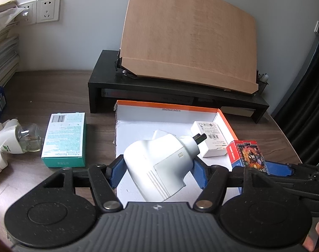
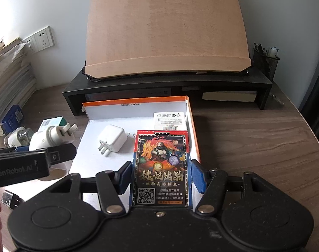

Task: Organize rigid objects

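Holding one object apiece, both grippers hang over the open orange-rimmed box (image 2: 189,113) that sits on the wooden desk (image 2: 254,142) in front of the black monitor riser (image 2: 172,82). The left gripper (image 1: 157,168) is clamped on a white plug-in device (image 1: 159,166) with its prongs pointing toward the box's far right corner, above the box's near left part. The right gripper (image 2: 160,173) is closed on a card deck (image 2: 161,168) near the box's right wall. Already inside lie a white charger (image 2: 112,141) around the middle and a small white carton (image 2: 170,119) in the far right corner. To place well, I judge each hand should lower until its object rests on the box floor before letting go: the deck flat along the right wall in front of the carton, the device on the bare left side clear of the charger. Left of the box, a green bandage box (image 1: 64,140) and a plug-in vaporizer (image 1: 16,138) wait on the desk.
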{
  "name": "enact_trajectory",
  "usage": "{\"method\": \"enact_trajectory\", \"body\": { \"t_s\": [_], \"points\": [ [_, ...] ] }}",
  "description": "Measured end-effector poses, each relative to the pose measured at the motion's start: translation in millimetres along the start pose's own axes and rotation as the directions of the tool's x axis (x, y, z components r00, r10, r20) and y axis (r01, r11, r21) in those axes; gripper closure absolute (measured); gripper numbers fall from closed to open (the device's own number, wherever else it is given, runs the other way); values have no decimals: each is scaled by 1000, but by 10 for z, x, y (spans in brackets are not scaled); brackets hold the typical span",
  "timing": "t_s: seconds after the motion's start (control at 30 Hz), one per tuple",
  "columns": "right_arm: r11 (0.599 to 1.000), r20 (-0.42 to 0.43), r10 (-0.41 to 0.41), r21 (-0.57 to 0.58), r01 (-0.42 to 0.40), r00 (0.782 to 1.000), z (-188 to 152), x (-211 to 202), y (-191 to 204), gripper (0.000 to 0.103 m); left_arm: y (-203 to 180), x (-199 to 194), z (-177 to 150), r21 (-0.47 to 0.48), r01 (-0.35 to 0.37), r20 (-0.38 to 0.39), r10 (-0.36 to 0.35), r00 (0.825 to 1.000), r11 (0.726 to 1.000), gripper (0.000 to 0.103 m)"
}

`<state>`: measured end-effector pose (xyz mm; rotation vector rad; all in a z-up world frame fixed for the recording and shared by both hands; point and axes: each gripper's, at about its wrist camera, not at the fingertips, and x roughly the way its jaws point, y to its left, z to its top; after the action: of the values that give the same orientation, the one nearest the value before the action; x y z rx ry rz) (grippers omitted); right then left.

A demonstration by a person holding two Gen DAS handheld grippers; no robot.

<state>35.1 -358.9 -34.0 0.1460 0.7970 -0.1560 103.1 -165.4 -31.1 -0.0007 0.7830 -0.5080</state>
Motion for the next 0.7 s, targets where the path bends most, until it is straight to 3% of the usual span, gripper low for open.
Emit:
{"method": "enact_trajectory", "body": {
  "t_s": [0.7],
  "points": [
    [1000,-30,-10,-15,9,1000,10,79,7,32,38,36,-12,-2,-7,-13,7,1000,1000,36]
  ]
}}
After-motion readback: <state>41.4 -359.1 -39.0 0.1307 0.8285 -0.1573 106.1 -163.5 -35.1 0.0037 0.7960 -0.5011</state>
